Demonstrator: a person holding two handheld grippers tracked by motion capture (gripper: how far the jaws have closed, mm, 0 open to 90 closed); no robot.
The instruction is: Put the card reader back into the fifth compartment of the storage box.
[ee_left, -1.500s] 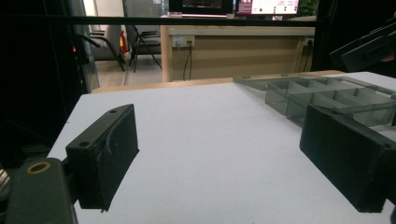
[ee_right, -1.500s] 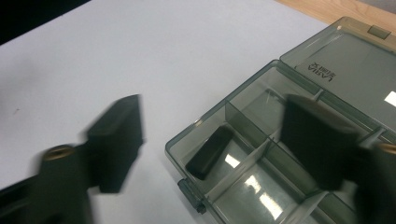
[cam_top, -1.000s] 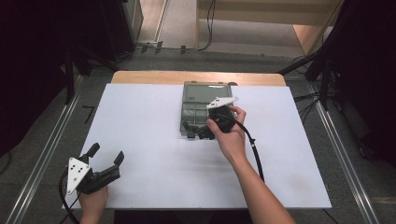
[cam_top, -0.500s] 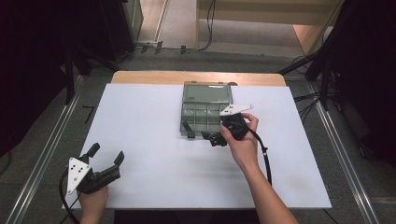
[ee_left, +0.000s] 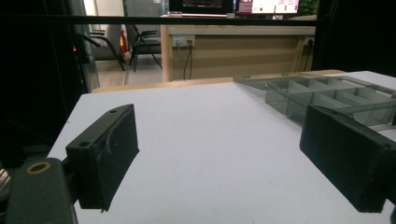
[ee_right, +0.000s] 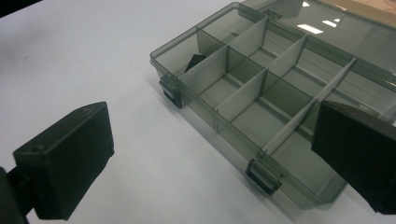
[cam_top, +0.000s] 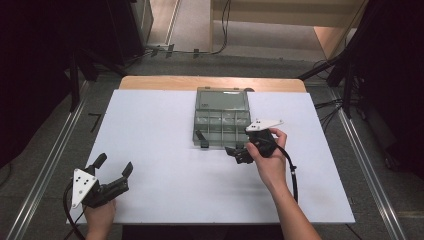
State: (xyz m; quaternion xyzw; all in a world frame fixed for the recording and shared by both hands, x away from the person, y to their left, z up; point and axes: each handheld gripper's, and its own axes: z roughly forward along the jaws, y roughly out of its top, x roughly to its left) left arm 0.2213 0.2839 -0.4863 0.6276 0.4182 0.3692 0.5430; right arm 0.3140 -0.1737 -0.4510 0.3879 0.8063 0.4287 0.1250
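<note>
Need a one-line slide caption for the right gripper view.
Open right claw poised at the front edge of an open, smoke-tinted compartment box on the white table.

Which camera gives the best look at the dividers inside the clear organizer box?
The right gripper view: the organizer box lies close, dividers plain. The high view shows it whole but small; the left gripper view catches it edge-on.

organizer box on table, far centre
</note>
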